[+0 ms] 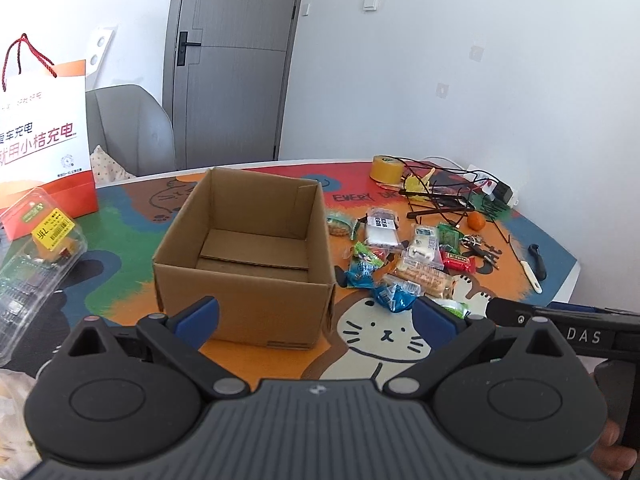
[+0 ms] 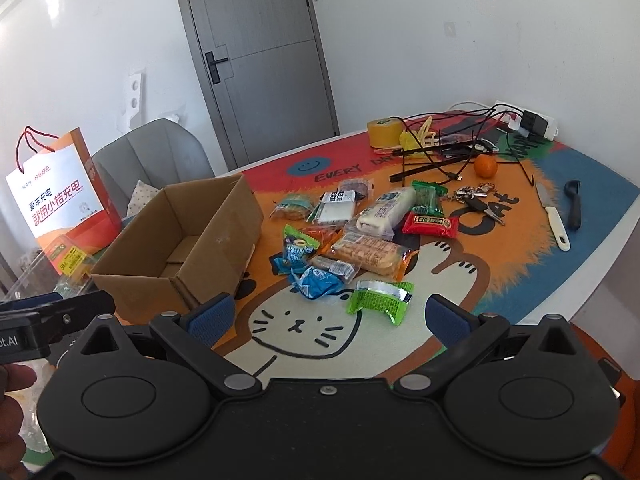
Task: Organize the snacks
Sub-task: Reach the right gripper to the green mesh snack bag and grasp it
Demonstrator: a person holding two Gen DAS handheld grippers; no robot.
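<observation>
Both your grippers, left (image 1: pixel 316 316) and right (image 2: pixel 328 318), gape empty; the green packet (image 2: pixel 380 300) lies crosswise just ahead of your right one, box (image 2: pixel 176 232) off to its left.

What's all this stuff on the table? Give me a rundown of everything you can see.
cardboard box: one, brown, open and empty, left of the snacks
snack packets: about a dozen, green, blue, red, white, clear, piled right of the box
green packet: one, nearest the right gripper
tangerine: one, orange, behind the pile
tape roll: one, yellow-brown, far edge
keys: one bunch, right of the snacks
knife: one, white handle, right side
cables: black, tangled, far right
paper bag: one, white and orange, far left
clear plastic box: one, beside the bag
table mat: one, colourful cat print
left gripper: open, blue pads
right gripper: open, blue pads
</observation>
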